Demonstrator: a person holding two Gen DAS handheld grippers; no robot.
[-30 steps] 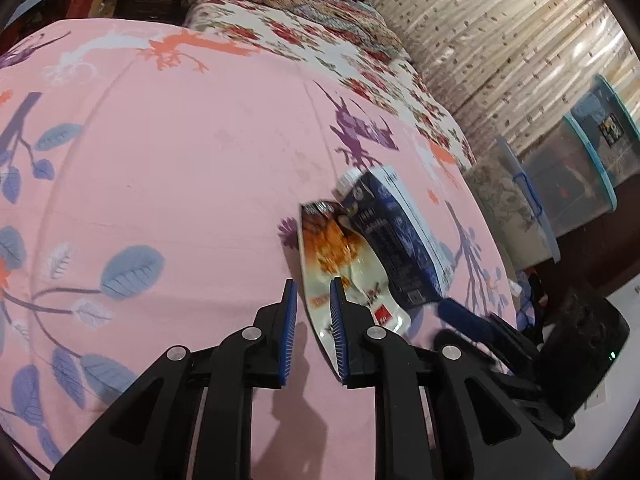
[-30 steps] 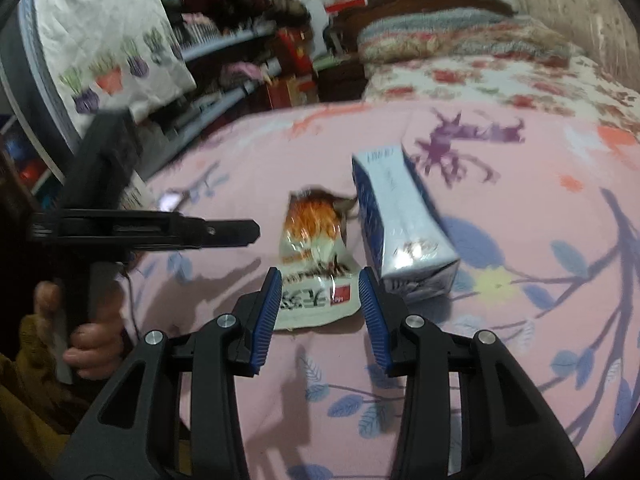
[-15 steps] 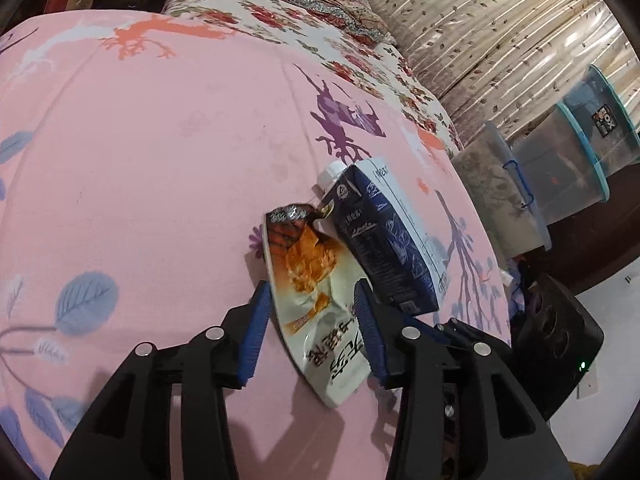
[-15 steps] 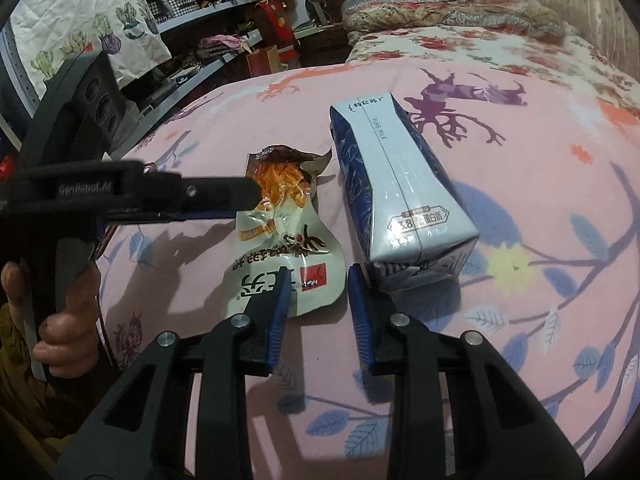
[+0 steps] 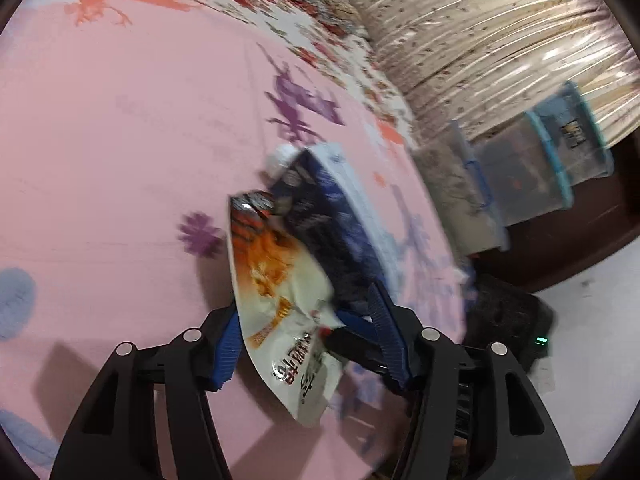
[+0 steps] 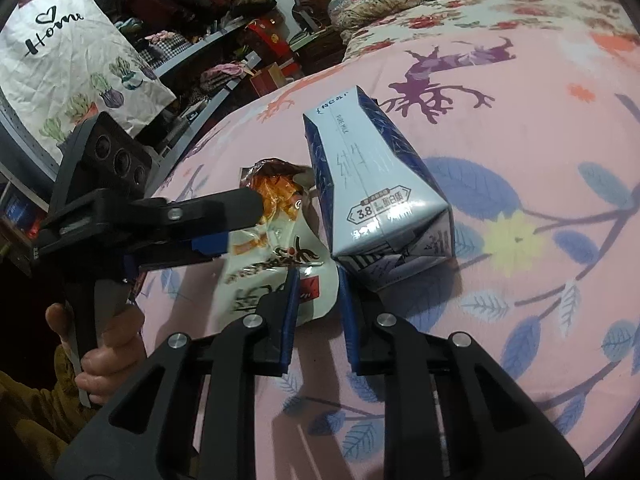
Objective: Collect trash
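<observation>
Right wrist: pink floral bedspread (image 6: 520,152), cluttered shelves (image 6: 208,40).

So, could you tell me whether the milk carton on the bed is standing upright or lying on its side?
Lying on its side. The milk carton rests lengthwise on the pink bedspread, folded base towards the right wrist camera, beside the snack wrapper.

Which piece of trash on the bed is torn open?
The orange-and-white snack wrapper: its top edge is ripped and ragged. The blue-and-white milk carton beside it lies on its side, boxy and whole.
</observation>
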